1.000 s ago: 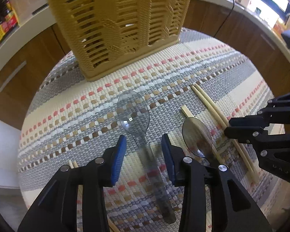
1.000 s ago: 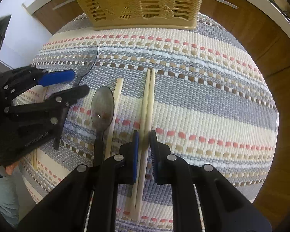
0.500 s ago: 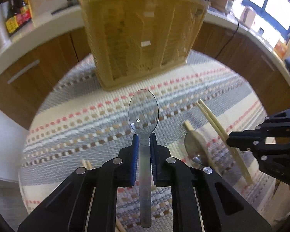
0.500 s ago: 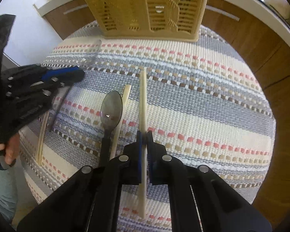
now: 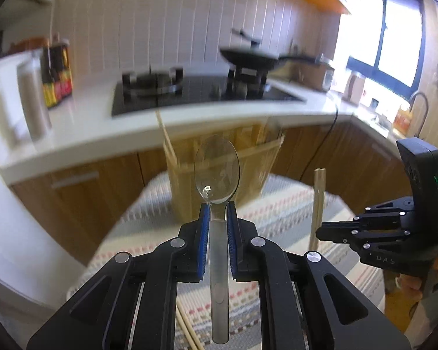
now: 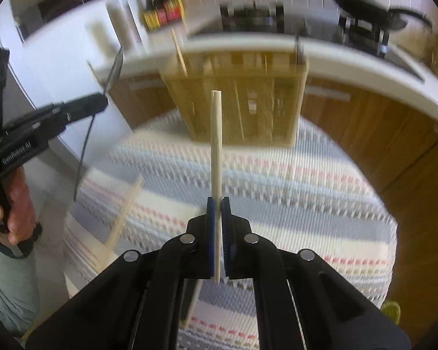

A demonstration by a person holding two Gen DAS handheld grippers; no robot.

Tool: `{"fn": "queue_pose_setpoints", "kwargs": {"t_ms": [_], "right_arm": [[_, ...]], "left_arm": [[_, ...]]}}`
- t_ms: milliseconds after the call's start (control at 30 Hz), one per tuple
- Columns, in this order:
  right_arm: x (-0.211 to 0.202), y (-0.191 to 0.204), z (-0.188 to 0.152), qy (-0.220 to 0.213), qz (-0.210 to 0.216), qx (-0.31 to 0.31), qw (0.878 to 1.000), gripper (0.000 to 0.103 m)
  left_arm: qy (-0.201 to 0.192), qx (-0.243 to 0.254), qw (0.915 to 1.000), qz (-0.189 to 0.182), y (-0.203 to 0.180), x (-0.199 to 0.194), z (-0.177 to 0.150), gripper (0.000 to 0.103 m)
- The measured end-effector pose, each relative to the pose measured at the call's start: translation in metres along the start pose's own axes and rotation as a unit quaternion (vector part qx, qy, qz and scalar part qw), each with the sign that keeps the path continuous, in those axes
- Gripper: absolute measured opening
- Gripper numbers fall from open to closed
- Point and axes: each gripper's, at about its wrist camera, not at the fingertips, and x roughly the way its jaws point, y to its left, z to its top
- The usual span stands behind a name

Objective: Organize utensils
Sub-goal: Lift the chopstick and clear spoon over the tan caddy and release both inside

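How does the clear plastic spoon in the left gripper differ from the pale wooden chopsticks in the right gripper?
The clear plastic spoon is see-through, with a wide oval bowl; the pale wooden chopsticks are opaque, a thin straight pair.
The left gripper clamps the spoon at its neck, just below the bowl; the right gripper clamps the chopsticks farther down their length, with a long stretch ahead of the fingers.
Both are held off the striped woven mat, pointing toward the yellow slatted basket.

The left wrist view looks forward along its own fingers (image 5: pixel 203 242), raised above the striped mat (image 5: pixel 280 210), facing the yellow basket (image 5: pixel 187 180) at the mat's far edge and the stove counter (image 5: pixel 81 128) behind. The right wrist view sits likewise between its fingers (image 6: pixel 210 233), facing the same basket (image 6: pixel 254 110) from nearer. Both share basket, mat (image 6: pixel 292 180) and counter (image 6: pixel 350 67); each catches the other gripper at its side.
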Motion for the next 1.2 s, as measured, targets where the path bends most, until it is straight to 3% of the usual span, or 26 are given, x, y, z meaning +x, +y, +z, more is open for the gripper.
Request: {"fn": "queue_pose_setpoints", "kwargs": {"t_ms": [233, 400, 667, 800, 1200], "right_arm": [[-0.057, 0.001, 0.037, -0.118, 0.02, 0.0, 0.993, 0.003], [-0.076, 0.0, 0.064, -0.156, 0.036, 0.005, 0.987, 0.003], [-0.092, -0.009, 0.104, -0.2, 0.045, 0.014, 0.979, 0.003], [-0.091, -0.018, 0.122, -0.216, 0.022, 0.009, 0.976, 0.003], [-0.039, -0.061, 0.153, -0.216, -0.03, 0.01, 0.976, 0.003]], "left_arm": [[-0.077, 0.005, 0.997, 0.0, -0.005, -0.035, 0.03, 0.01], [-0.119, 0.007, 0.9929, 0.006, -0.008, -0.042, 0.052, 0.01], [-0.173, 0.0, 0.9849, -0.003, -0.009, -0.031, 0.086, 0.01], [-0.202, -0.014, 0.9792, -0.012, -0.005, -0.018, 0.098, 0.01], [-0.235, -0.056, 0.9704, -0.009, 0.033, 0.056, 0.094, 0.01]]}}
